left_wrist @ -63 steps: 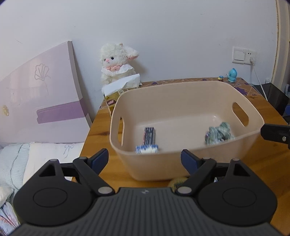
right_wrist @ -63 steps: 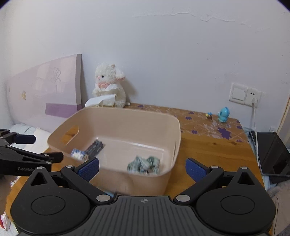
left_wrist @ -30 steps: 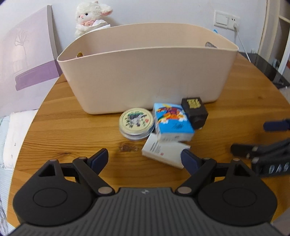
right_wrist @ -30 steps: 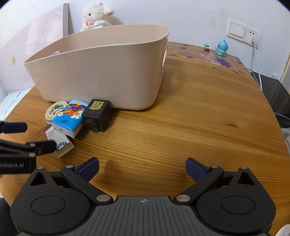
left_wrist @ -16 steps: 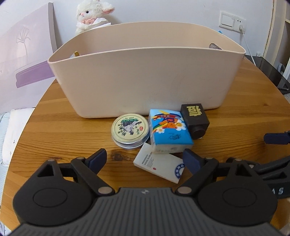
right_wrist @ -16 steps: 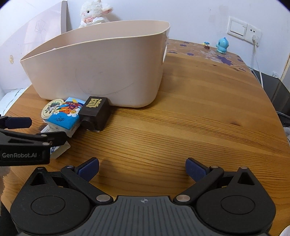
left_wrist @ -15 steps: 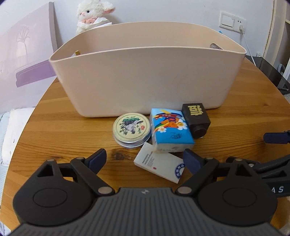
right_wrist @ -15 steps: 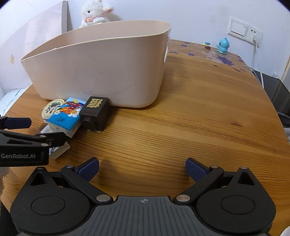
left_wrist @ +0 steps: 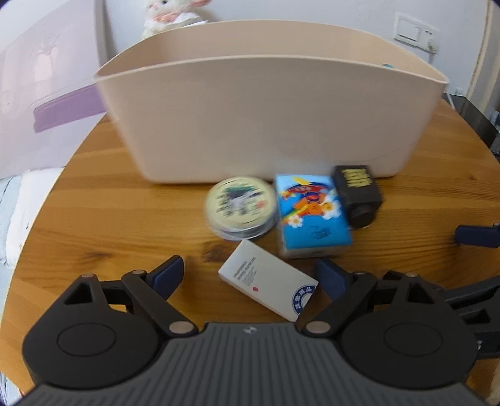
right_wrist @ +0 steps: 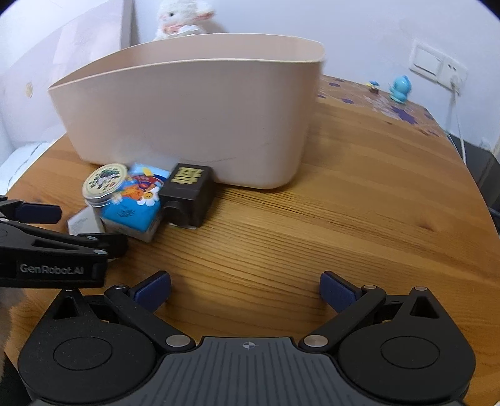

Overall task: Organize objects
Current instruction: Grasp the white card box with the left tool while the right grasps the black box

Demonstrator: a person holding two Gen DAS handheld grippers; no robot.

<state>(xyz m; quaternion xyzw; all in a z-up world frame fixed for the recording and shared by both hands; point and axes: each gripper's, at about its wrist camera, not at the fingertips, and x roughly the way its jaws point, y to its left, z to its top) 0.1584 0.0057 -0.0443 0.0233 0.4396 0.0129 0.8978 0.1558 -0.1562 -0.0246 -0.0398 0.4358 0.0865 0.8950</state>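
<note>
A beige plastic bin (left_wrist: 268,109) stands on the round wooden table (right_wrist: 359,200). In front of it lie a round tin (left_wrist: 240,206), a blue cartoon tissue pack (left_wrist: 312,215), a black box with gold print (left_wrist: 357,190) and a white flat box (left_wrist: 265,279). My left gripper (left_wrist: 254,274) is open, with the white box between its fingers near the right one. My right gripper (right_wrist: 245,290) is open and empty over bare wood, right of the pile. The black box (right_wrist: 189,193) and the tin (right_wrist: 104,184) also show in the right wrist view.
A white plush lamb (right_wrist: 182,18) sits behind the bin by the wall. A blue toy figure (right_wrist: 400,89) and a wall socket (right_wrist: 437,67) are at the back right. A lilac board (left_wrist: 47,81) leans at the left, with bedding below the table edge.
Both grippers have come down from above the bin to table level in front of it. In the last half second the left gripper moved closer, around the white box.
</note>
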